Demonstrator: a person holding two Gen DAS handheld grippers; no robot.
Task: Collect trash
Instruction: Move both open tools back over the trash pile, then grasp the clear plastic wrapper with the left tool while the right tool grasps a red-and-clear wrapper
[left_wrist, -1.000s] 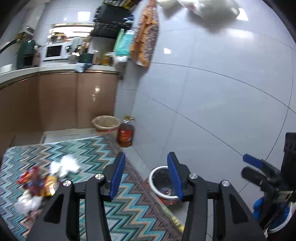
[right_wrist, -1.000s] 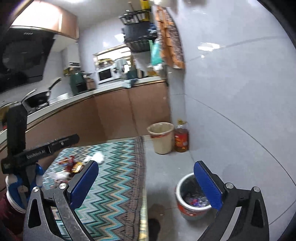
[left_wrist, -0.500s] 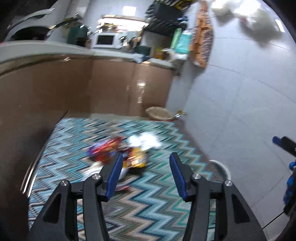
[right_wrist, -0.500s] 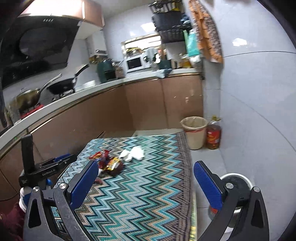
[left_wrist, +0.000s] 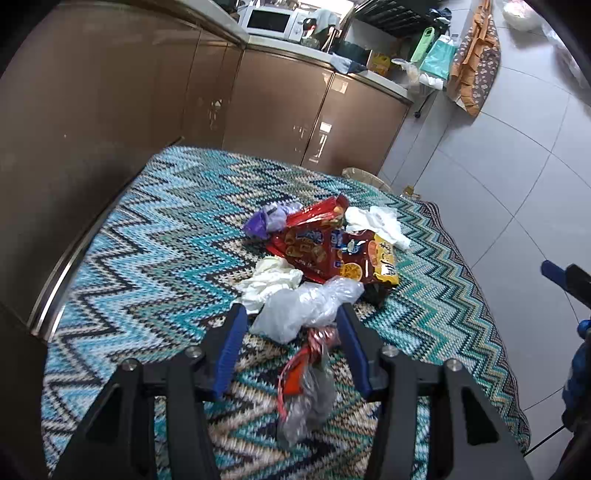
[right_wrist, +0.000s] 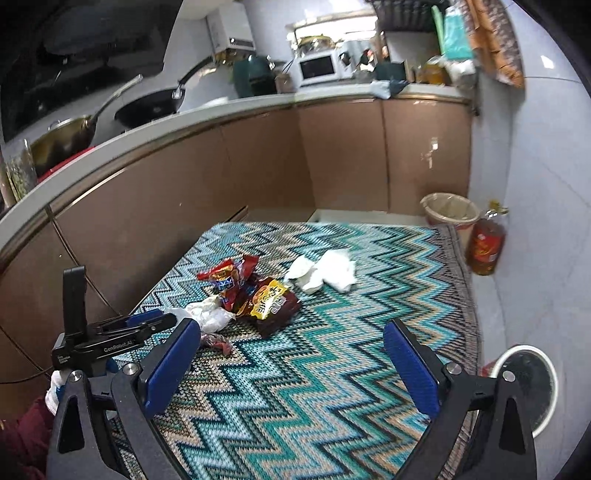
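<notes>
A heap of trash lies on the zigzag tablecloth (left_wrist: 147, 258): red snack wrappers (left_wrist: 314, 251), a yellow-brown packet (left_wrist: 373, 258), white tissues (left_wrist: 376, 221), a purple wrapper (left_wrist: 266, 221). At its near side lies a clear plastic bag (left_wrist: 306, 310) and a red-and-clear wrapper (left_wrist: 306, 376). My left gripper (left_wrist: 290, 310) hovers low over the heap. Its jaws are closing, the clear bag is between the fingertips, and I see no squeeze on it. My right gripper (right_wrist: 291, 326) stands wide open above bare cloth, right of the heap (right_wrist: 258, 291), holding nothing.
A white-rimmed bin (right_wrist: 524, 384) stands on the floor right of the table. A beige bin (right_wrist: 448, 210) and an oil bottle (right_wrist: 484, 247) stand by the far wall. Brown cabinets (right_wrist: 258, 173) curve around the table's left and back.
Both views have swung from the tiled wall and the floor bin to the table. My left gripper has dropped toward the trash heap and now straddles the clear bag.
</notes>
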